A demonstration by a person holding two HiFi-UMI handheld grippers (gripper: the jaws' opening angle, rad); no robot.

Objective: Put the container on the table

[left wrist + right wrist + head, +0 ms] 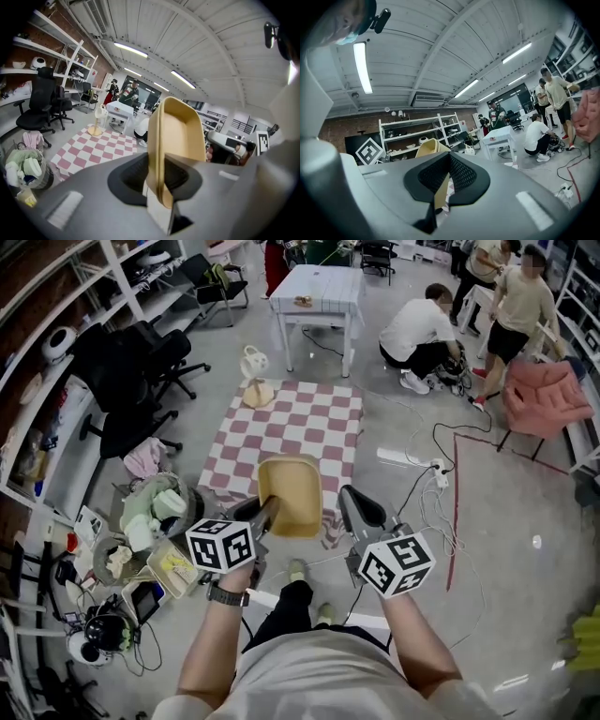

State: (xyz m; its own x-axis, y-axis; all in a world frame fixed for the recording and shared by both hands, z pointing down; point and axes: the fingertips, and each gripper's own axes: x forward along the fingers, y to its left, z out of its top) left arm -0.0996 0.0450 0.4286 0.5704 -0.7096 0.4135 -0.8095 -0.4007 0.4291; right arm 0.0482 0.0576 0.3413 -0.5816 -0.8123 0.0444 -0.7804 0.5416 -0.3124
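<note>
1. Container (291, 493): a tan, tray-like tub held in the air between the two grippers, over the near edge of a pink-and-white checked rug (300, 423) on the floor.
2. The left gripper (265, 512) has its jaws pinching the tub's left rim. In the left gripper view the rim runs straight between them, and the tub (180, 136) stands on edge with its open side turned right.
3. The right gripper (345, 502) is at the tub's right side. In the right gripper view a tan strip of the edge sits clamped between the nearly closed jaws, and the tub's body (427, 148) shows just beyond them.
4. The white table (314, 287) stands well apart, past the far end of the rug.
</note>
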